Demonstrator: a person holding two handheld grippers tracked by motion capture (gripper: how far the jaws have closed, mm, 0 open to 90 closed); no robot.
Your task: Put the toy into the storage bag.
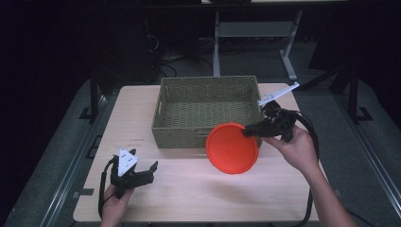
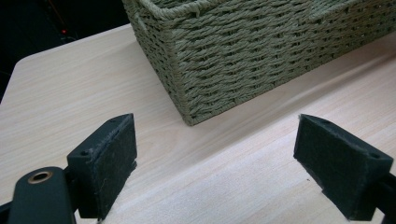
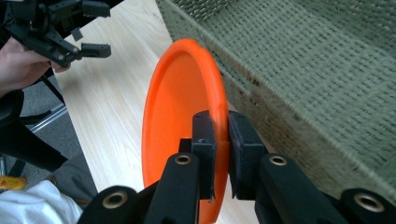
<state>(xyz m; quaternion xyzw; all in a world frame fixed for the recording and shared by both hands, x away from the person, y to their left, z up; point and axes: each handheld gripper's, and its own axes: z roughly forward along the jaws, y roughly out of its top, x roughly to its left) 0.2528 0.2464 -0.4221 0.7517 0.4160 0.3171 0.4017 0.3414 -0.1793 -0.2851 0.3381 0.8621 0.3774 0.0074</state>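
An orange plate (image 1: 231, 147) hangs tilted above the table, just in front of the woven basket (image 1: 208, 135). My right gripper (image 1: 249, 131) is shut on the plate's right rim. In the right gripper view the two pads (image 3: 204, 135) pinch the orange rim (image 3: 187, 93), with the basket wall (image 3: 299, 84) close on the right. My left gripper (image 1: 150, 169) rests low at the table's front left, open, with nothing between its pads (image 2: 112, 154). In the left gripper view the basket corner (image 2: 187, 84) stands ahead, apart from the jaws.
The wooden table (image 1: 189, 189) has bare surface in front of the basket and to its left. A white bracket (image 1: 279, 93) juts out at the back right corner. A metal desk frame (image 1: 255, 33) stands on the floor beyond.
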